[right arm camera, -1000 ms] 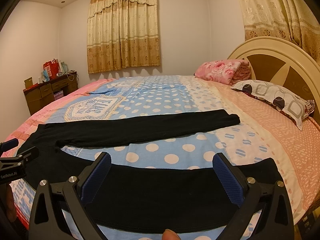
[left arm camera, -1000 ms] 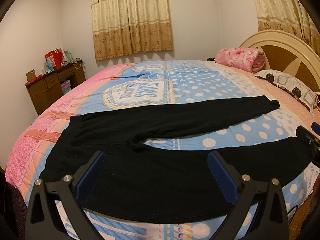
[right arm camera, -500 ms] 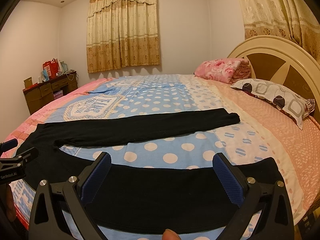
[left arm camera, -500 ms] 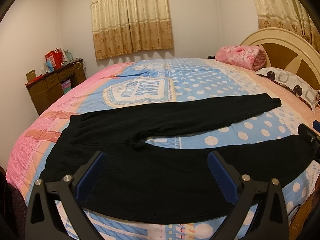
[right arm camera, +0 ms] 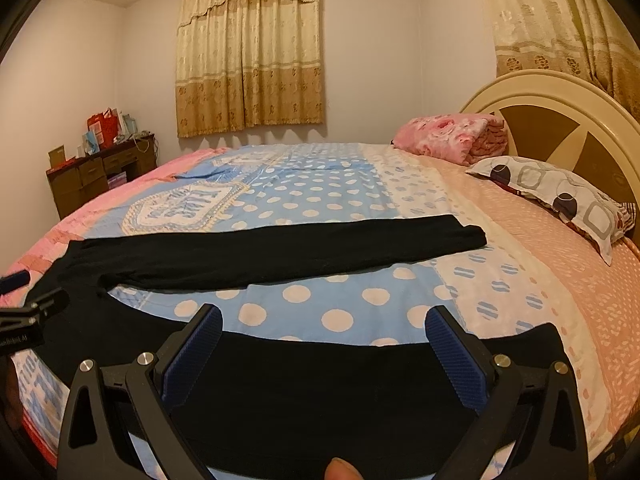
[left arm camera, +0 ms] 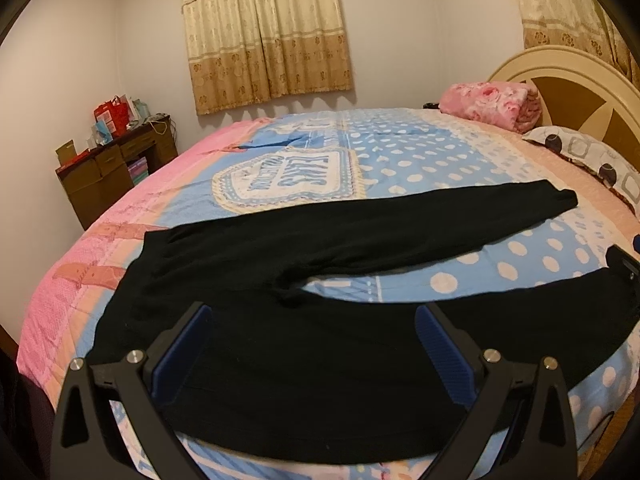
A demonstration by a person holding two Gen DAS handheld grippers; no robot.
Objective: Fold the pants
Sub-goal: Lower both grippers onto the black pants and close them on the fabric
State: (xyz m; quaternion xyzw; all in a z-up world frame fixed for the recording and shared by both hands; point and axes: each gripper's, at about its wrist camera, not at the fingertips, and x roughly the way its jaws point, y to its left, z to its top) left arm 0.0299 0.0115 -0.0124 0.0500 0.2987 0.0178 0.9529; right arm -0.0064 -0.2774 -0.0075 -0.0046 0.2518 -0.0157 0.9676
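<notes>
The left gripper [left arm camera: 312,344] hangs with its jaws spread wide and nothing between them, above the seat and upper near leg of the black pants [left arm camera: 320,364], close to the near edge of the bed [left arm camera: 80,276]. The right gripper [right arm camera: 324,346] is likewise wide open and empty, poised over the lower part of that near leg toward its cuff [right arm camera: 548,340], on the headboard side of the near edge. The pants lie flat across the bed in an open V: the waist toward the foot-end corner, the near leg running along the near edge, the far leg [right arm camera: 280,248] angled away toward the middle of the bed, its cuff pointing at the patterned pillow [right arm camera: 560,196]. The step in hand looks like bringing one leg over the other. To do it well, both grippers should drop onto the near leg's outer edge, pinch only that single layer without catching the bedspread, then lift and carry it across together so the seams meet and no crease forms at the crotch. Compared with a second earlier, both views sit slightly higher and show a little more bedspread beyond the pants; the jaws have kept their width and the pants have not shifted.
</notes>
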